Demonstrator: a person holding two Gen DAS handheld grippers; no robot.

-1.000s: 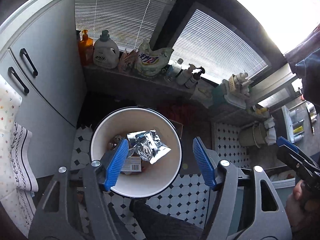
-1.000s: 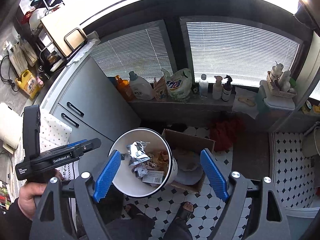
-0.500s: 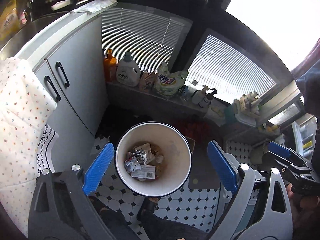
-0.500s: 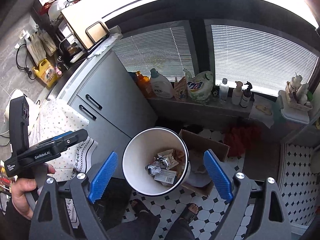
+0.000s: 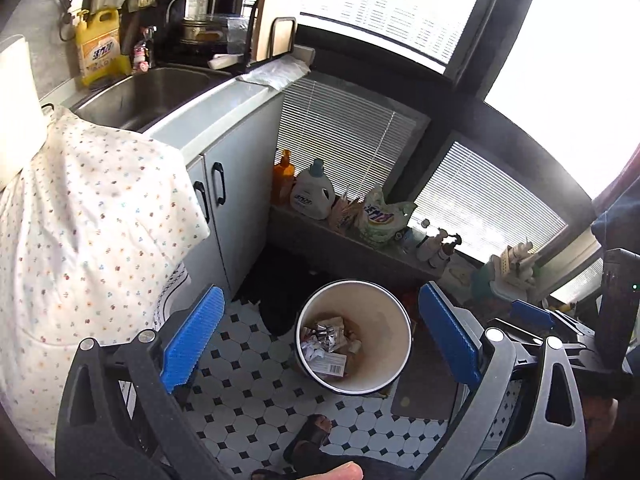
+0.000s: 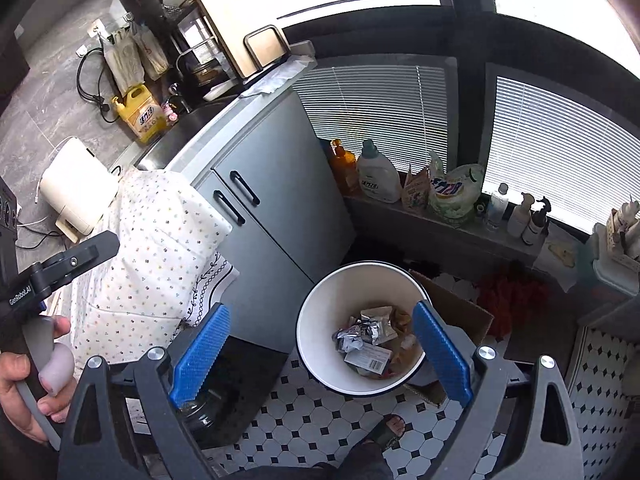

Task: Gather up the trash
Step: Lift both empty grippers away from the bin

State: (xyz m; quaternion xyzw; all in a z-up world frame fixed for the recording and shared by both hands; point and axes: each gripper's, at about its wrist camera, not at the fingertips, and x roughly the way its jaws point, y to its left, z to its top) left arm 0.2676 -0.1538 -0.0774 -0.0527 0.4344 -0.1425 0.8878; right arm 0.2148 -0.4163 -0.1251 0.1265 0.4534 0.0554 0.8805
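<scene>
Compared with a second ago, the silver foil wrapper (image 5: 329, 330) is no longer held between the blue pads of the left hand-held gripper (image 5: 320, 344); it is now seen lying at the bottom of the white waste bin (image 5: 394, 312), among crumpled paper and a barcode label (image 5: 331, 367). Both tools have been lifted away from the bin, so that the sink (image 5: 140, 92) and the worktop edge are brought into view at the far left. The left jaws are opening and nothing is between them; the same is seen of the right hand-held gripper (image 6: 320, 354), whose jaws are opening on empty air. This drop is judged complete, and another piece of trash is probably to be sought next.

The bin stands on the tiled floor (image 5: 256, 400), near the grey cabinet (image 6: 276, 216). Its mouth is turned upward, slightly tilted, its long axis running roughly vertical. The wrapper is crumpled, so no clear direction can be told.
</scene>
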